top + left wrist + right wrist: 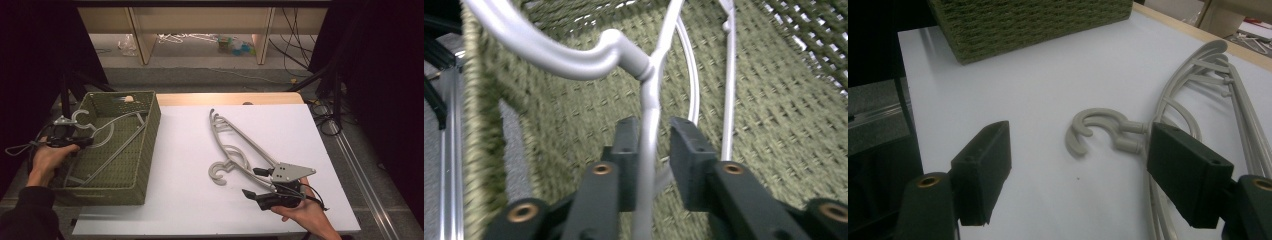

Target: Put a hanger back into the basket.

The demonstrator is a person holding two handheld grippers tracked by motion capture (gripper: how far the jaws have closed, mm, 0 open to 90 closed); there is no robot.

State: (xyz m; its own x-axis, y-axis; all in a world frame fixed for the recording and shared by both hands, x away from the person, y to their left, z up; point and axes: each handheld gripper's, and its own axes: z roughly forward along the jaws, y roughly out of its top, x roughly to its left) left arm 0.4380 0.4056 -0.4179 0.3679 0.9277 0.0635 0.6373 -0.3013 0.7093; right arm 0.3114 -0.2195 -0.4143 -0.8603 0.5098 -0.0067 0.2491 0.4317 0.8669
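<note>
The left gripper (654, 145) reached into the green woven basket (148, 145), its jaws slightly parted around a grey hanger's (650, 100) neck, perhaps touching one pad, while the right gripper (1080, 175) rested with jaws wide open beside stacked grey hangers (235, 145) on the white counter (185, 150).

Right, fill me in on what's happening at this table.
A person holds a claw in each hand and is working with grey plastic coat hangers. The left claw has one grey hanger between its jaws, down inside the green woven basket; the left jaw touches it, but a gap shows at the right one. The right claw is open beside the stacked grey hangers lying on the white table, gripping nothing.
</note>
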